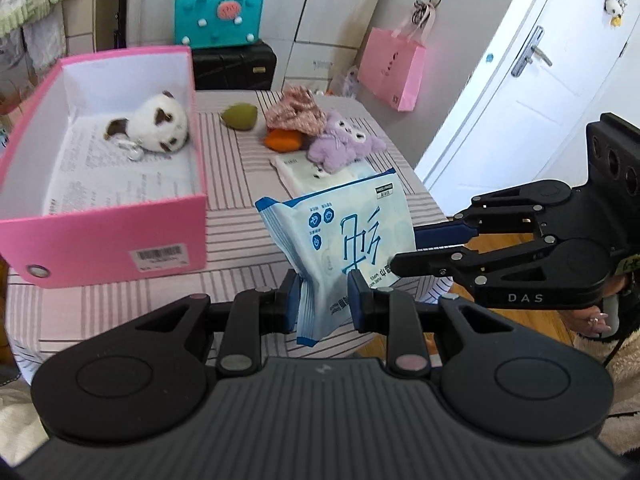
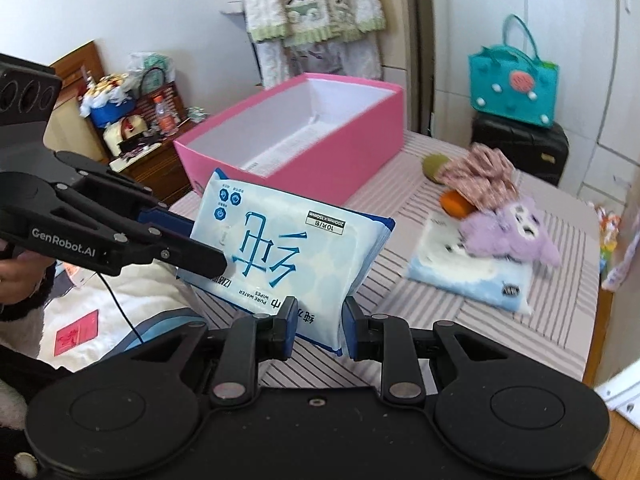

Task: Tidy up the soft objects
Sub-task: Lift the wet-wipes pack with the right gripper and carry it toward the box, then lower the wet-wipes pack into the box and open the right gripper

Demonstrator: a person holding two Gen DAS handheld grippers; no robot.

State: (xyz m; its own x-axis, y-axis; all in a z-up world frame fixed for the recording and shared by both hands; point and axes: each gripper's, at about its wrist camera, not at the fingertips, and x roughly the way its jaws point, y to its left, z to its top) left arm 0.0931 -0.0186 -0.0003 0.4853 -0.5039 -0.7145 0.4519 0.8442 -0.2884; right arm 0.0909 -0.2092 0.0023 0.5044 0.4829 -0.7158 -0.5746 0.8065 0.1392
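Observation:
A blue-and-white wipes pack [image 1: 340, 240] hangs above the striped table, held from both ends. My left gripper [image 1: 324, 304] is shut on its lower edge. My right gripper [image 2: 318, 330] is shut on its other edge; the pack shows there too [image 2: 292, 252]. The right gripper appears in the left wrist view [image 1: 404, 252], the left gripper in the right wrist view [image 2: 200, 240]. A pink box [image 1: 104, 236] at left holds a white-brown plush [image 1: 154, 122]. A purple plush [image 1: 340, 144] lies on a second tissue pack [image 1: 304, 174], beside a floral cloth [image 1: 296, 114], an orange item [image 1: 284, 140] and a green item [image 1: 239, 117].
The table [image 1: 240, 248] ends close behind the pile and at right. A black case [image 1: 234, 66] with a teal bag [image 1: 218, 16] stands behind it. A pink paper bag [image 1: 394, 68] hangs on the wall; a white door [image 1: 520, 92] is at right.

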